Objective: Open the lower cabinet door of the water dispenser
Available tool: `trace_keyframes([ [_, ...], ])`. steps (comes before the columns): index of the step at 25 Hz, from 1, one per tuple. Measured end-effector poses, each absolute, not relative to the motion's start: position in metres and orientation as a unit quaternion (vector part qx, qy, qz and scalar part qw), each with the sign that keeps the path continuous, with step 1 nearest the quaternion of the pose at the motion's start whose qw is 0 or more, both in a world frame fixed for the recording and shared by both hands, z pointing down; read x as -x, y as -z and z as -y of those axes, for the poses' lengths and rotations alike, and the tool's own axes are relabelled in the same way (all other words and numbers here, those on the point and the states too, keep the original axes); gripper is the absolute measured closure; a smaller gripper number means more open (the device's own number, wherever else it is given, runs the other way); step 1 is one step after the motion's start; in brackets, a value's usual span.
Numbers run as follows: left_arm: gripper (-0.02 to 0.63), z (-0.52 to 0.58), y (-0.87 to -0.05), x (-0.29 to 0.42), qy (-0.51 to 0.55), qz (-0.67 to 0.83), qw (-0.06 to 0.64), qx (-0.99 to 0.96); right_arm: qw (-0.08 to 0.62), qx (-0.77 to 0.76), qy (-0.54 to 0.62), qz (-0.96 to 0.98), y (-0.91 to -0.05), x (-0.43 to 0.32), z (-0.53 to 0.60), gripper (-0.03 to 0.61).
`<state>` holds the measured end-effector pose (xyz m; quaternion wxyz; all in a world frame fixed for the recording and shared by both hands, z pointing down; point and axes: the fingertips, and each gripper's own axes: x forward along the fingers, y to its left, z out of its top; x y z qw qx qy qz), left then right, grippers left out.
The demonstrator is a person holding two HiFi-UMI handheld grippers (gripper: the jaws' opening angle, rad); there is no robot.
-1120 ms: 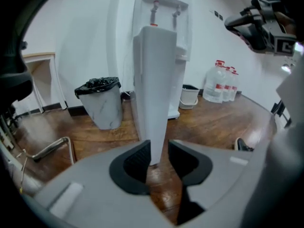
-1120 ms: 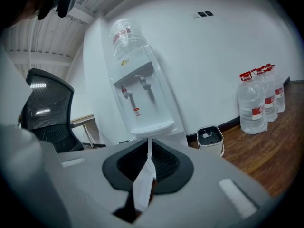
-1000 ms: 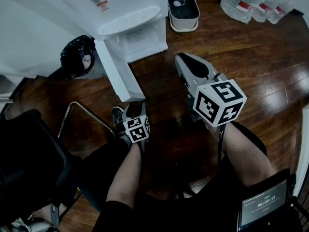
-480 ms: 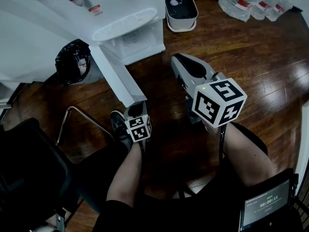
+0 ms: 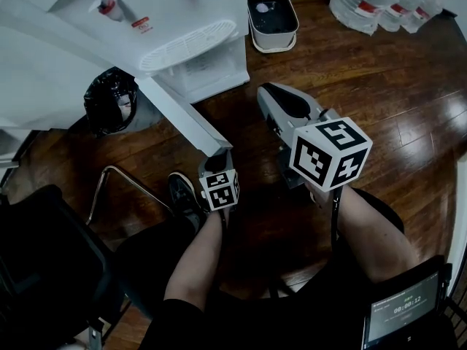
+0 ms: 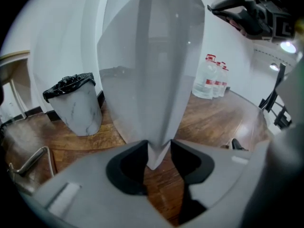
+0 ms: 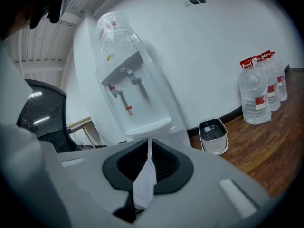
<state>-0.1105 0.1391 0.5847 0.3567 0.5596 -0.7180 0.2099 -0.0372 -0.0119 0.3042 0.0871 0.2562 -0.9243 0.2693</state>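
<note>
The lower cabinet door [image 5: 186, 119] of the water dispenser [image 5: 182, 9] stands swung out from the white cabinet. It is a plain white panel seen edge-on from the head view, running from under the slotted drip tray [image 5: 188, 35] down toward the person's knees above the wooden floor [image 5: 379, 86]. In the left gripper view its free edge rises as a tall, narrow white slab with its lower corner set between the jaws. A small red-and-white sticker [image 5: 139, 22] sits on the dispenser's front below the red tap [image 5: 109, 6], its print too small to read. The water bottles [image 5: 379, 2] by the wall carry red labels and red caps, also unreadable. A screen [image 5: 405, 313] at the lower right shows pale digits like a running clock. The left gripper [image 5: 219, 159] tilts steeply down at the end of a forearm reaching in from the bottom centre. Its jaws are closing on the door's outer edge, and the pads look set against both faces. The right gripper [image 5: 266, 92] is held closer to level, to the right of the door and clear of it. It points toward the dispenser, its jaws together on nothing. A bin with a black bag [image 5: 109, 97] stands to the left of the dispenser, and a small white bucket [image 5: 272, 17] to its right.
</note>
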Motion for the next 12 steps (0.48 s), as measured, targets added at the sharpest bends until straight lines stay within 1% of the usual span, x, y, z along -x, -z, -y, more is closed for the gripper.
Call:
trace_keyframes([
  [3, 0.449, -0.129, -0.585, 0.106, -0.220, 0.713, 0.347, -0.568, 0.088, -0.251, -0.269, 0.926, -0.303, 0.038, 0.016, 0.551],
  [7, 0.457, -0.114, -0.592, 0.103, -0.247, 0.704, 0.318, -0.584, 0.098, -0.245, -0.267, 0.927, -0.309, 0.038, 0.026, 0.551],
  [12, 0.457, -0.085, -0.592, 0.089, -0.244, 0.686, 0.317, -0.608, 0.104, -0.250, -0.270, 0.924, -0.315, 0.038, 0.047, 0.551],
])
